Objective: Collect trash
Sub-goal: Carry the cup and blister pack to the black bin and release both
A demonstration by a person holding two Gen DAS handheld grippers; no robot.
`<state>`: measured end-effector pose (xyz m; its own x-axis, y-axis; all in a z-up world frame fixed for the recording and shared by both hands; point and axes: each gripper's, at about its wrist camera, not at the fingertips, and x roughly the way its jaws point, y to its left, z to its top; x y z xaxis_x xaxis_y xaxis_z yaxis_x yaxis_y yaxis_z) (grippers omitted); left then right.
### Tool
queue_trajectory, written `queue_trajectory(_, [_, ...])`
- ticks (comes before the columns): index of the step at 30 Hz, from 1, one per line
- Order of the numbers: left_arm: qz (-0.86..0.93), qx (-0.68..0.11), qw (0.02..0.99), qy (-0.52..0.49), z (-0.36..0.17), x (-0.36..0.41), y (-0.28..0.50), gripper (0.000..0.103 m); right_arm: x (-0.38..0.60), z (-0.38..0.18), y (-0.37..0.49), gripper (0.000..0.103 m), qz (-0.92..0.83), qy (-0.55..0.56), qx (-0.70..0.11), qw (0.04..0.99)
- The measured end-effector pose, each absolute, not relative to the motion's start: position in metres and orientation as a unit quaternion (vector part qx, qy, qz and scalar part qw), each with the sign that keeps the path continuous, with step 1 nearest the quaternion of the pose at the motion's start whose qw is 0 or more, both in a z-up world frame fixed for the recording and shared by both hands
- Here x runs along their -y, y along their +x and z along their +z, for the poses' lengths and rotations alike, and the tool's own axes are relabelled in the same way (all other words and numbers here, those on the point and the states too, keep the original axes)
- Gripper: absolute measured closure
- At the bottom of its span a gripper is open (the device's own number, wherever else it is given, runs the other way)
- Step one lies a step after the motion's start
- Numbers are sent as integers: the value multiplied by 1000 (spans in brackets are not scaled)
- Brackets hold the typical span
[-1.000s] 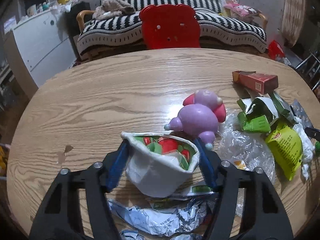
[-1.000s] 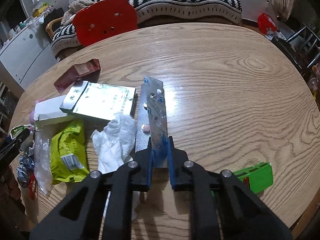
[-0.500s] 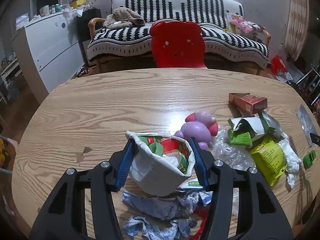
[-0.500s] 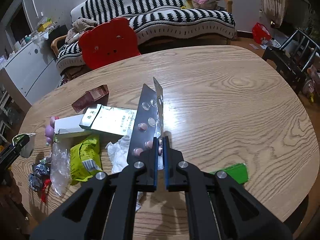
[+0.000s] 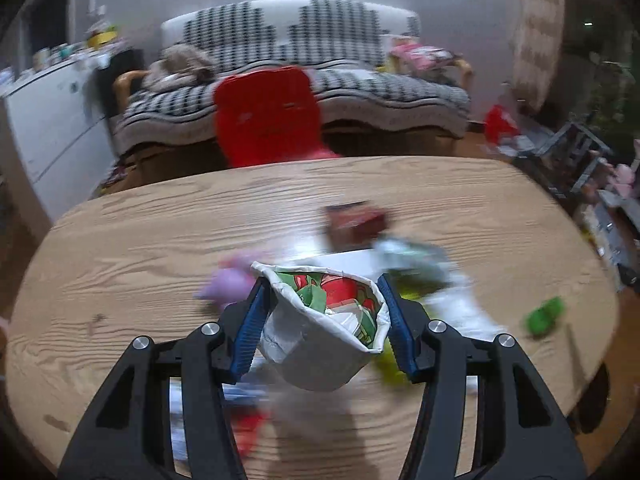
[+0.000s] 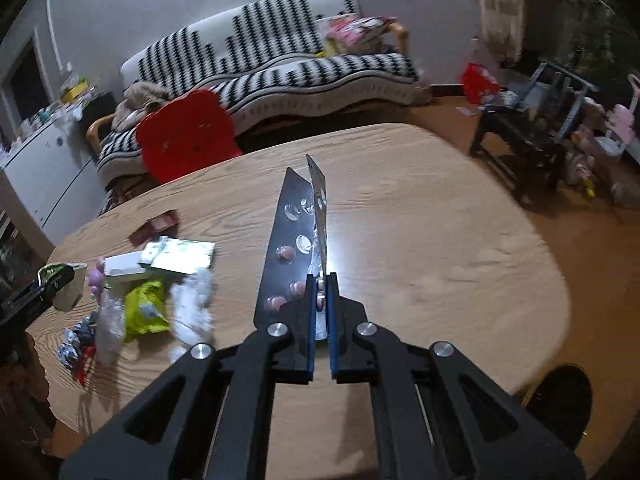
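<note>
My left gripper is shut on a white paper cup stuffed with red and green wrappers and holds it above the wooden table. The cup also shows at the left edge of the right wrist view. My right gripper is shut on a silver pill blister strip that stands upright above the table. Loose trash lies on the table: a yellow-green packet, a crumpled white wrapper, a silver-green box, a brown-red box and foil scraps.
A purple toy lies just left of the cup. A small green item lies at the table's right side. A red chair stands behind the table, with a striped sofa and a white cabinet beyond.
Both grippers have risen higher above the table with their loads. The left gripper has swung right, and its view is motion-blurred. The blister strip now hangs clear of the table.
</note>
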<state>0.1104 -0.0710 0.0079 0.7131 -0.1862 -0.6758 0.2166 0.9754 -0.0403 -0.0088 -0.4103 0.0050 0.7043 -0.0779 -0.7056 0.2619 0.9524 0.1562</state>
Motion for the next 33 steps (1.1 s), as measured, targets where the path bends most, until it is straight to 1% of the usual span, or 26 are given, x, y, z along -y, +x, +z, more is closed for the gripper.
queue_trajectory(3, [-163, -344, 924, 36, 18, 129, 90, 49, 445, 6, -46, 97, -121, 132, -371, 911])
queue_trajectory(8, [-258, -327, 907, 67, 17, 223, 50, 49, 513, -1, -116, 97, -185, 161, -370, 896])
queue_trajectory(10, [-313, -328, 888, 83, 10, 276, 26, 49, 546, -6, -151, 97, -217, 181, -372, 884])
queue_trajectory(15, [-420, -338, 835, 116, -15, 378, -38, 49, 604, -26, -222, 97, -274, 221, -377, 857])
queue_trajectory(20, [-524, -377, 754, 121, -51, 460, -100, 49, 652, -51, -276, 97, -305, 277, -387, 825])
queue_trajectory(26, [-561, -408, 707, 139, -98, 522, -132, 49, 685, -74, -310, 97, -316, 314, -396, 803])
queue_trajectory(30, [-556, -417, 703, 151, -116, 546, -146, 49, 691, -78, -316, 97, -318, 322, -398, 798])
queue_trajectory(33, [-558, -411, 703, 160, -121, 558, -146, 49, 695, -77, -319, 97, -324, 326, -392, 797])
